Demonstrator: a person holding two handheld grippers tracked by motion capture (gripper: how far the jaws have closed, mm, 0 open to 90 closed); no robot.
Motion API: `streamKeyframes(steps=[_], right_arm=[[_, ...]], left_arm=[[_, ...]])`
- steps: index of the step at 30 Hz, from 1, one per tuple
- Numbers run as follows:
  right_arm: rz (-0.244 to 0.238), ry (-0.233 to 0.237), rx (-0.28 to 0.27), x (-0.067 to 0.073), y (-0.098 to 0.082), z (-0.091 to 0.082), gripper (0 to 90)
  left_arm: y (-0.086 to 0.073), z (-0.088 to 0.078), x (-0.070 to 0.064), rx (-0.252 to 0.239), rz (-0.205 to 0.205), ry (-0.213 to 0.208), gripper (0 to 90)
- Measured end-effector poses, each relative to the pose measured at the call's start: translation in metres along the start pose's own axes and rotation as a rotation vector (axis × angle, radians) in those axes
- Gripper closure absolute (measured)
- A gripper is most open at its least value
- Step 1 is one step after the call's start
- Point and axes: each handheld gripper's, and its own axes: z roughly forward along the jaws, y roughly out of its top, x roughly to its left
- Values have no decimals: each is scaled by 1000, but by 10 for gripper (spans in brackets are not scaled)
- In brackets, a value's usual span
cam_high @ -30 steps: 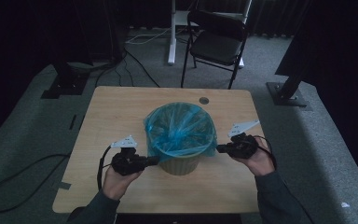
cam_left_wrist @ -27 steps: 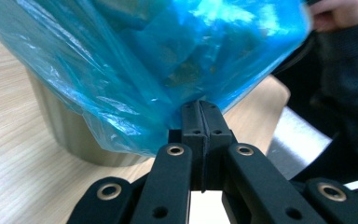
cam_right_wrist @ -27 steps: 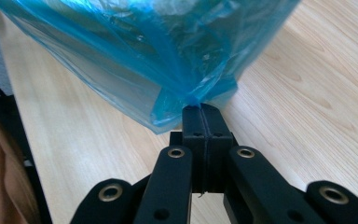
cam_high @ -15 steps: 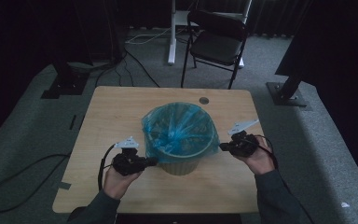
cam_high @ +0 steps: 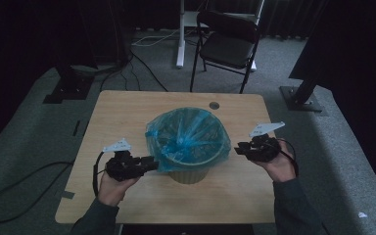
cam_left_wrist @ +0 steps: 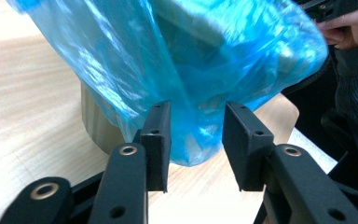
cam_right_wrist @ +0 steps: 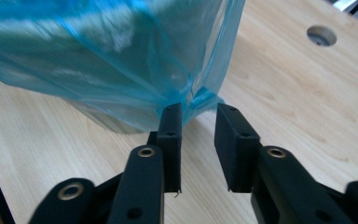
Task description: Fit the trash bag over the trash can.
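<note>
Both sets of jaws have just been opened partway: the blue bag [cam_high: 186, 137] hangs loose between the left gripper [cam_high: 147, 164] pads. The right gripper [cam_high: 240, 148] is parted just off the bag's edge, nothing held. No readable writing seen.

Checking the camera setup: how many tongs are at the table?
2. The left tongs sit at the left side of the blue bag lining the bin; the right tongs sit at its right side. Both stand open after just opening.

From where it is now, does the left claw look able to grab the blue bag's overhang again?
Probably yes. The left claw has just been opening and stands open right at the blue bag, whose hanging edge sits between its fingers, pads not pressing. Nothing blocks it.
</note>
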Motion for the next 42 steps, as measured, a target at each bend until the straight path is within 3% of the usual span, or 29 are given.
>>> streamKeyframes(steps=[5,11,17,20,25,29,32,37,41,42], right_arm=[[-12,10,-47,4,7,-8,707],[-24,0,-95,9,16,-15,704],[-28,-4,-134,12,24,-19,695],[-34,-2,-152,14,28,-18,693],[-38,3,-158,16,31,-16,691],[-39,4,-165,16,32,-16,691],[-40,7,-169,17,32,-15,692],[-46,18,-163,19,34,-11,693],[-47,20,-160,20,35,-9,689],[-46,21,-161,20,35,-9,682]], left_arm=[[8,-9,1,-48,4,11,598],[34,-19,1,-120,35,61,589],[54,-12,8,-130,32,110,565],[62,-1,16,-123,5,141,552],[65,13,24,-100,-27,156,550],[65,12,33,-151,-85,119,695],[64,11,38,-176,-116,130,749],[61,19,49,-127,-138,173,832],[58,26,55,-101,-156,180,870],[54,34,61,-71,-168,174,870]])
